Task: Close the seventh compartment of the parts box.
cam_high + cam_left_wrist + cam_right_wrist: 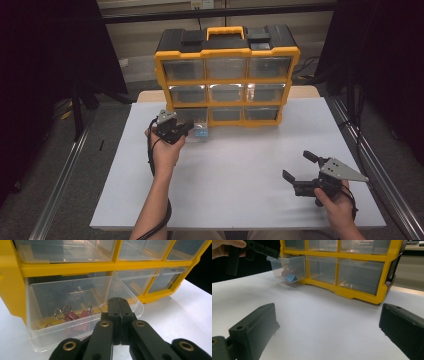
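Observation:
A yellow organizer [227,80] with black top and clear drawers stands at the back of the white table [240,170]. Its bottom-left drawer [45,337] is pulled out and holds pink binder clips [75,315]; the right gripper view also shows a blue clip [291,278] in it. My left gripper [117,301] is shut with nothing between its jaws, its tips right over the drawer's front wall [200,131]. My right gripper [298,164] rests open low at the table's front right, far from the organizer, with nothing between its jaws [327,312].
The other drawers [226,92] are pushed in and look empty. Bare white tabletop lies between the two hands. Metal rails [65,170] run along both sides of the table, with dark curtains beyond.

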Motion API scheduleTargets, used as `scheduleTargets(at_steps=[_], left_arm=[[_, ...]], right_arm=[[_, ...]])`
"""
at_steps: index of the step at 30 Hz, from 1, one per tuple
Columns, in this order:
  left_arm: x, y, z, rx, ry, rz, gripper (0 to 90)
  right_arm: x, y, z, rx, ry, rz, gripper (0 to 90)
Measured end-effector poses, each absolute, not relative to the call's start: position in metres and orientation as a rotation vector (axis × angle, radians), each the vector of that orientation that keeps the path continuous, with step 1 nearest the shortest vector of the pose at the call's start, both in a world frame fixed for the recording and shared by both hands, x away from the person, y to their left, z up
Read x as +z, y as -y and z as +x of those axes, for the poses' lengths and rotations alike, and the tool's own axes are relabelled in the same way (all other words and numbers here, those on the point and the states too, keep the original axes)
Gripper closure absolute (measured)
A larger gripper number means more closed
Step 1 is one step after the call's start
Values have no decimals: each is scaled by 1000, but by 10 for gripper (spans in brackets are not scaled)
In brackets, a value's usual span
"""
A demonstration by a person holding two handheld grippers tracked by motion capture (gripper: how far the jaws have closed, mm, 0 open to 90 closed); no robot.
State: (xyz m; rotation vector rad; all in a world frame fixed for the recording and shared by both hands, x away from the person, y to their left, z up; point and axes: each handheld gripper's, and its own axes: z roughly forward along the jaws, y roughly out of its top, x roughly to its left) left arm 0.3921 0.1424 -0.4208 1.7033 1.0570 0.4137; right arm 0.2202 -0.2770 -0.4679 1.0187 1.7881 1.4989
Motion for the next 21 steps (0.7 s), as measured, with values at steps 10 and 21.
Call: scheduleTargets(at_steps=[10, 21], left_arm=[[-421, -140, 398, 421, -1059, 1695, 900], [-421, -138, 404, 439, -1062, 1700, 900]], right_arm=[[-468, 278, 220, 1494, -1798, 1012, 11], [-468, 277, 220, 1497, -1791, 1014, 11]])
